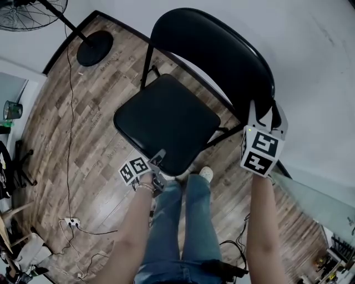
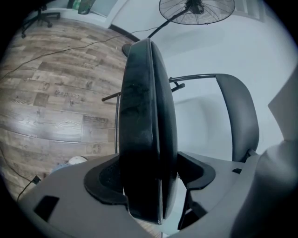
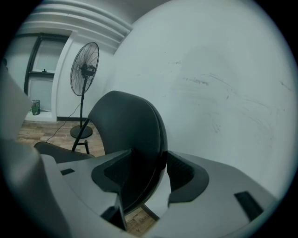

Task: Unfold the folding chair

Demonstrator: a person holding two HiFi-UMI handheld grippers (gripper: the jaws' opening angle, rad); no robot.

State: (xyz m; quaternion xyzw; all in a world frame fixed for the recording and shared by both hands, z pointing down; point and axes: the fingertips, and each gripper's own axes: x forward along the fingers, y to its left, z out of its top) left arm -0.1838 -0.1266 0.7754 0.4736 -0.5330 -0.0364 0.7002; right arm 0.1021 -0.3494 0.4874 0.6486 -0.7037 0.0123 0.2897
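The black folding chair stands on the wood floor with its padded seat [image 1: 166,119] roughly level and its curved backrest [image 1: 216,50] towards the wall. My left gripper [image 1: 159,157] is shut on the seat's near edge. In the left gripper view the seat [image 2: 144,116] shows edge-on and fills the gap of the left gripper [image 2: 149,179], with the backrest [image 2: 240,116] beyond. My right gripper [image 1: 265,113] is shut on the backrest's right side. In the right gripper view the backrest [image 3: 128,130] sits between the pads of the right gripper [image 3: 149,174].
A standing fan, with its round base [image 1: 94,48] and head [image 1: 30,12], stands behind the chair. A cable [image 1: 69,111] runs to a power strip [image 1: 72,223]. The white wall [image 1: 310,66] is close on the right. The person's legs [image 1: 183,222] stand just before the seat.
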